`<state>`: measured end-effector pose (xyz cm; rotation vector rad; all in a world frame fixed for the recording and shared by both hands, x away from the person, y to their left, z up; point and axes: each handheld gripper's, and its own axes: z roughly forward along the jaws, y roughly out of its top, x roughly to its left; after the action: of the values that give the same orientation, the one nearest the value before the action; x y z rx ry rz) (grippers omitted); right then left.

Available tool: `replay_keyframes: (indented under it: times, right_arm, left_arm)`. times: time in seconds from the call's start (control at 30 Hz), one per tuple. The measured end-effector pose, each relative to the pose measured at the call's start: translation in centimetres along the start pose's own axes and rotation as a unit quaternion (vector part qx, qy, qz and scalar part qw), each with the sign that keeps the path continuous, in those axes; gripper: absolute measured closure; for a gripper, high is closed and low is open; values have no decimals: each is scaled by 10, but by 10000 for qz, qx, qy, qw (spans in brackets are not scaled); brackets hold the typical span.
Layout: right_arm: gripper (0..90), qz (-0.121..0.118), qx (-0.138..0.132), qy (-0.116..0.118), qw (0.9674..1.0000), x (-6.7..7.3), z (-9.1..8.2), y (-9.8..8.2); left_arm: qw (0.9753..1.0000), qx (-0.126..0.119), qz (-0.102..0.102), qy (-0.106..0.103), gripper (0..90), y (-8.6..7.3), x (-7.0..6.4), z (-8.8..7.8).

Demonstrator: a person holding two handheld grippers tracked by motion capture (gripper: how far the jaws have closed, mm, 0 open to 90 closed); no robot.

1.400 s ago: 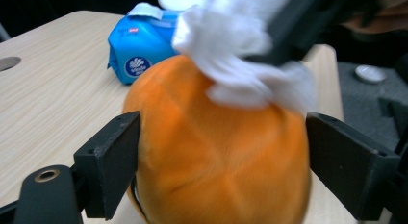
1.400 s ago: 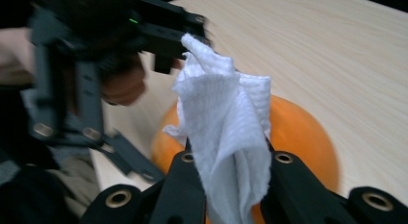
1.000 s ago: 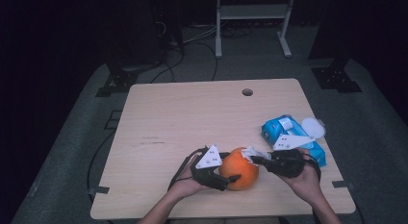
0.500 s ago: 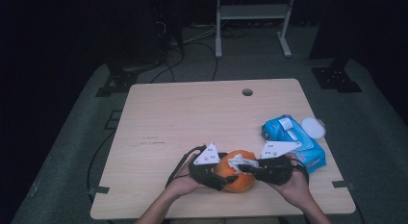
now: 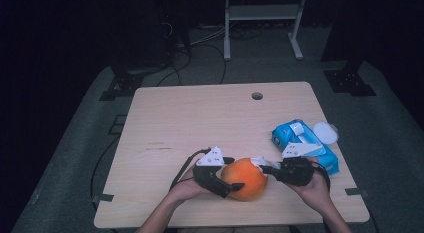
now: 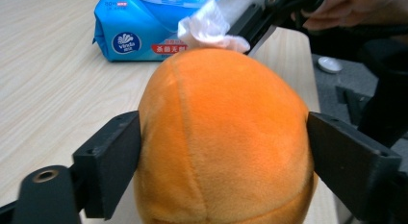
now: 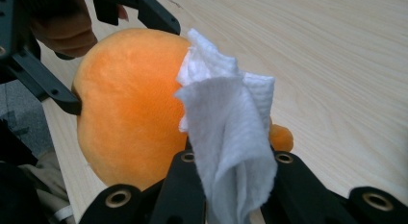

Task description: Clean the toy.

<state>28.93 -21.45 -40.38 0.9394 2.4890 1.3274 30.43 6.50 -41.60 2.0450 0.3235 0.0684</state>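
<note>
Two grippers on orange plush ball (image 5: 245, 178), near table's (image 5: 200, 118) front edge. Left gripper (image 5: 231, 174): jaws either side of ball, pads against its flanks, just been opening wider. Right gripper (image 5: 267, 169): jaws together, pinching white wipe (image 7: 226, 132), wipe pressed on ball's top. Blue wipes pack (image 5: 304, 145) just beside right hand (image 5: 312, 185).

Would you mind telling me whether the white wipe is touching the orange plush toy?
Touching: in the right gripper view the white wipe lies pressed against the orange plush toy, no gap between them.
</note>
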Motion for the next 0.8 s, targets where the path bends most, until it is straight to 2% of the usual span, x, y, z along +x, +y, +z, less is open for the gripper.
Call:
replay_keyframes:
  times: [0.1, 0.17, 0.23, 0.3, 0.33, 0.37, 0.4, 0.47, 0.5, 0.57, 0.63, 0.7, 0.77, 0.8]
  right_arm:
    - [824, -28, 26, -27, 10000, 1, 0, 0]
    - [824, -3, 44, -11, 10000, 2, 0, 0]
    - [823, 16, 82, 74, 9999, 3, 1, 0]
    - [824, -14, 114, 75, 9999, 5, 1, 1]
    - [824, -45, 116, 66, 9999, 6, 1, 2]
    - [824, -56, 122, 81, 9999, 8, 1, 2]
    - [824, -74, 130, 89, 9998, 9, 1, 3]
    - [823, -80, 140, 121, 9998, 11, 1, 3]
    - [823, -92, 143, 177, 9997, 12, 2, 3]
    - [823, -135, 167, 259, 9994, 15, 2, 4]
    - [823, -213, 198, 326, 9990, 17, 3, 5]
    - [823, -266, 232, 425, 9985, 20, 3, 6]
    - [822, -292, 264, 490, 9980, 23, 3, 6]
    - [821, -346, 298, 563, 9974, 25, 4, 6]
  left_arm:
    - [10000, -34, -33, 6, 124, 2, 0, -3]
    - [9999, 90, 26, 46, 118, 2, -2, -1]
    - [9993, 251, 216, 170, 118, 3, -5, 0]
    - [9986, 291, 374, 240, 173, 4, -6, -1]
    - [9976, 324, 506, 349, 196, 5, -5, -3]
    - [9967, 348, 547, 483, 208, 6, -4, -6]
    - [9963, 341, 517, 602, 212, 6, -1, -9]
    - [9964, 327, 381, 682, 211, 5, 5, -16]
    - [9972, 340, 317, 586, 189, 3, 8, -18]
    - [9990, 208, 200, 329, 155, 2, 8, -18]
    - [9995, 186, 192, 194, 127, 3, 7, -15]
    - [9994, 270, 186, 76, 102, 3, 4, -10]
    - [9978, 619, 213, -55, 88, 0, 2, -2]
    - [9973, 694, 237, -27, 86, -2, 1, 0]
